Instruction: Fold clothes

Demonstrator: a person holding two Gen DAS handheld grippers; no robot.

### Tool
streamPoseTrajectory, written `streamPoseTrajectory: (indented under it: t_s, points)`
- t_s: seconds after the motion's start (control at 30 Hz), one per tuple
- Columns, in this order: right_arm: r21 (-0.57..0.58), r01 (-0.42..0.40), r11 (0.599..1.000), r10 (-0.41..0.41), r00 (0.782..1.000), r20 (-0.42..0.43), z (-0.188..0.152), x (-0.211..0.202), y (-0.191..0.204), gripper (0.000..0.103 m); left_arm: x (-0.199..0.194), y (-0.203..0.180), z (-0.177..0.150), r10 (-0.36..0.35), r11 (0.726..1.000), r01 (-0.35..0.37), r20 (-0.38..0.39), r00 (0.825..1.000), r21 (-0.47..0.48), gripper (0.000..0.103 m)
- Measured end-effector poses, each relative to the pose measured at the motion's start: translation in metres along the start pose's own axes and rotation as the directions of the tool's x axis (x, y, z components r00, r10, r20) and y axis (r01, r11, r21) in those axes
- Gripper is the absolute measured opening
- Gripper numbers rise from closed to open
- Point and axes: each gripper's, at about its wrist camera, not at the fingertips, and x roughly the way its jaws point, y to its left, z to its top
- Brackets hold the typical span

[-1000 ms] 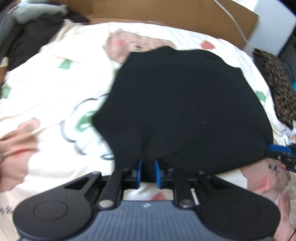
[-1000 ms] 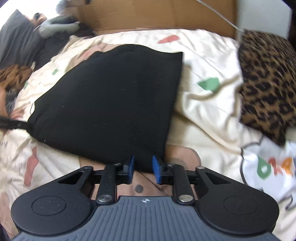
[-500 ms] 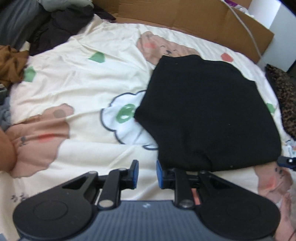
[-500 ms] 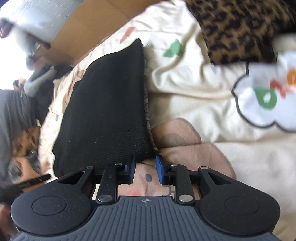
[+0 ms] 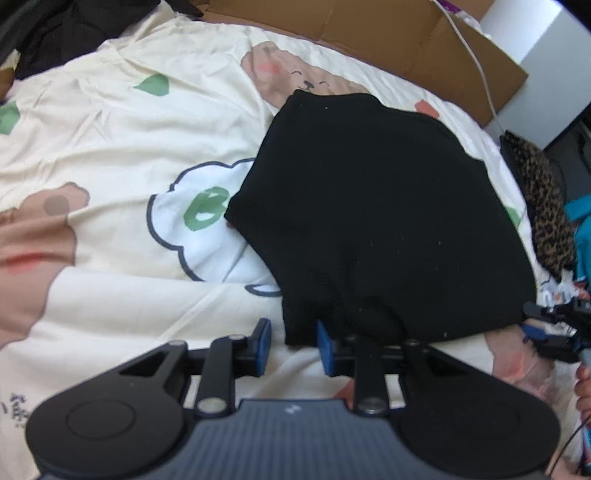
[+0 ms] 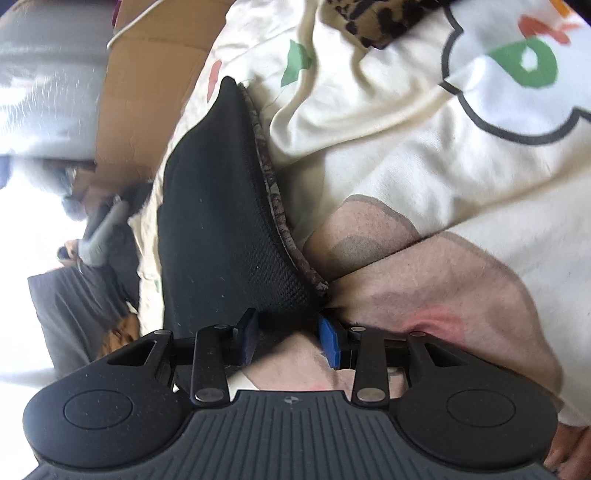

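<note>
The left gripper (image 5: pixel 291 345) hangs over the bedsheet (image 5: pixel 110 122) with its blue-padded jaws a modest way apart; they have just been opening. The near corner of the black garment (image 5: pixel 373 214) lies in the gap, close against the right-hand pad, with bare sheet showing between it and the left-hand pad, so nothing is pinched. From that corner the black garment spreads ahead and to the right of the fingers as a folded, flat slab. Off to the far right, at its other near corner, the right gripper (image 5: pixel 532 326) shows small at the frame's edge. Past the garment's far edge a printed bear face (image 5: pixel 295 74) peeks out, then brown cardboard (image 5: pixel 388 33); a leopard-print cloth (image 5: pixel 546 206) lies beyond its right side.

In the right wrist view, which is strongly rolled, the right gripper (image 6: pixel 290 341) has its jaws a modest way apart. The corner of the black garment (image 6: pixel 221 206) sits between them, but whether the pads press on it I cannot tell. Its folded edge runs away ahead of the fingers. The sheet lies rumpled to the right of the fingers.
</note>
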Motion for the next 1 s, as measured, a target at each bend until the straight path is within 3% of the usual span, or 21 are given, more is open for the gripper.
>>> streamPoseTrajectory:
  t_s: [0.03,0.07,0.1,0.4,0.5,0.6,0.67,0.73,0.83,0.9,1.0]
  points:
    - [0.009,-0.008,1.0,0.008,1.0,0.011,0.0,-0.001,-0.001,0.022,0.0,0.002,0.0,-0.015,1.0,0.016,0.005,1.0,-0.015,0.013]
    - [0.017,-0.016,1.0,0.015,1.0,0.022,0.0,-0.002,-0.002,0.014,0.0,0.004,0.0,-0.024,0.999,0.024,0.01,1.0,-0.025,0.006]
    - [0.014,-0.02,1.0,0.019,0.999,0.031,0.001,-0.003,-0.001,0.006,-0.001,0.005,0.0,-0.022,0.999,0.023,0.014,1.0,-0.026,0.006]
    - [-0.038,-0.025,0.999,0.029,0.995,0.094,0.006,-0.015,0.011,0.005,-0.018,0.011,0.003,-0.011,1.0,0.01,0.031,0.999,0.022,0.005]
    - [-0.018,-0.024,1.0,0.025,0.997,0.07,0.004,-0.007,0.008,0.014,-0.019,0.013,0.005,-0.019,1.0,0.019,0.017,1.0,-0.006,0.009]
    - [0.005,-0.048,0.999,0.048,0.997,0.057,0.0,0.001,0.004,0.038,-0.021,0.022,0.008,-0.031,0.997,0.033,0.03,0.999,-0.07,0.021]
    - [0.024,-0.063,0.998,0.062,0.997,0.049,-0.002,0.008,0.002,0.038,-0.018,0.025,0.008,-0.037,0.995,0.04,0.035,0.999,-0.086,0.036]
    - [0.044,-0.087,0.995,0.084,0.995,0.054,-0.003,0.013,-0.001,0.038,-0.013,0.028,0.009,-0.046,0.992,0.049,0.035,0.998,-0.115,0.04]
    - [0.066,-0.117,0.991,0.113,0.991,0.064,-0.004,0.016,-0.002,0.035,-0.006,0.032,0.008,-0.099,0.979,0.104,0.033,0.995,-0.175,0.04]
    - [0.065,-0.132,0.989,0.127,0.989,0.07,-0.004,0.016,-0.002,0.022,-0.003,0.031,0.006,-0.124,0.974,0.126,0.027,0.992,-0.188,0.04]
    - [0.072,-0.148,0.986,0.142,0.986,0.086,-0.002,0.014,-0.002,0.016,0.004,0.03,0.003,-0.155,0.965,0.154,0.014,0.988,-0.211,0.039]
